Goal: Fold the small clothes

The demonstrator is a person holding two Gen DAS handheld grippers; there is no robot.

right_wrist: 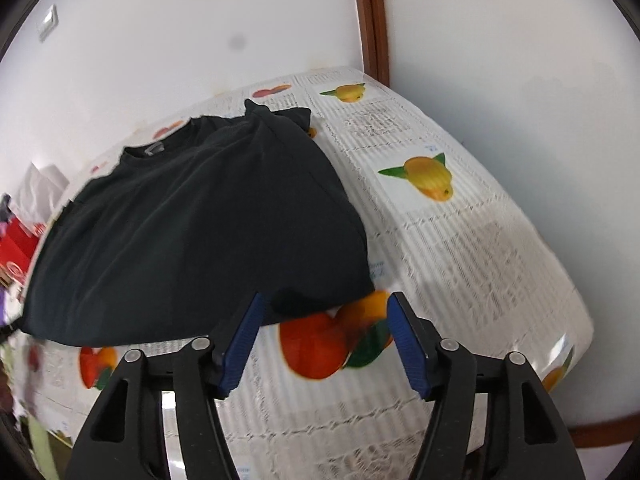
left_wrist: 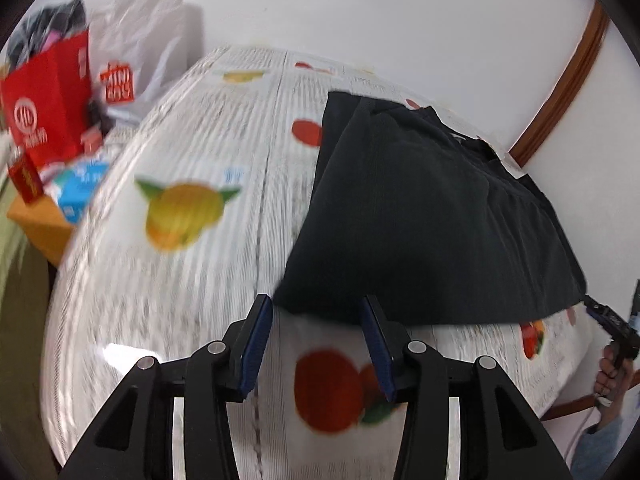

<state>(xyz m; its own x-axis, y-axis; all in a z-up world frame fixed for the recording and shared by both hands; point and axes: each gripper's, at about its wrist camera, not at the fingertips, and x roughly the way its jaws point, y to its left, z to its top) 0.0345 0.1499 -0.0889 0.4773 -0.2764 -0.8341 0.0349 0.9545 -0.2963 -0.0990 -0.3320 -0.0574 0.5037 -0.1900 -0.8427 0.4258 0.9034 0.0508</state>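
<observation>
A black T-shirt [left_wrist: 420, 216] lies partly folded on a table covered with a fruit-print cloth [left_wrist: 192, 272]. It also shows in the right wrist view [right_wrist: 192, 232], collar toward the wall. My left gripper [left_wrist: 318, 308] is open and empty, its fingertips just short of the shirt's near left corner. My right gripper [right_wrist: 324, 304] is open and empty at the shirt's near right corner. The right gripper also shows at the far right of the left wrist view [left_wrist: 612, 320], held by a hand.
A red paper bag [left_wrist: 48, 100], white plastic bags [left_wrist: 144, 32] and small boxes [left_wrist: 76, 192] stand at the table's left end. A white wall with a brown door frame [right_wrist: 372, 20] runs behind the table. The cloth to the right of the shirt [right_wrist: 460, 240] is bare.
</observation>
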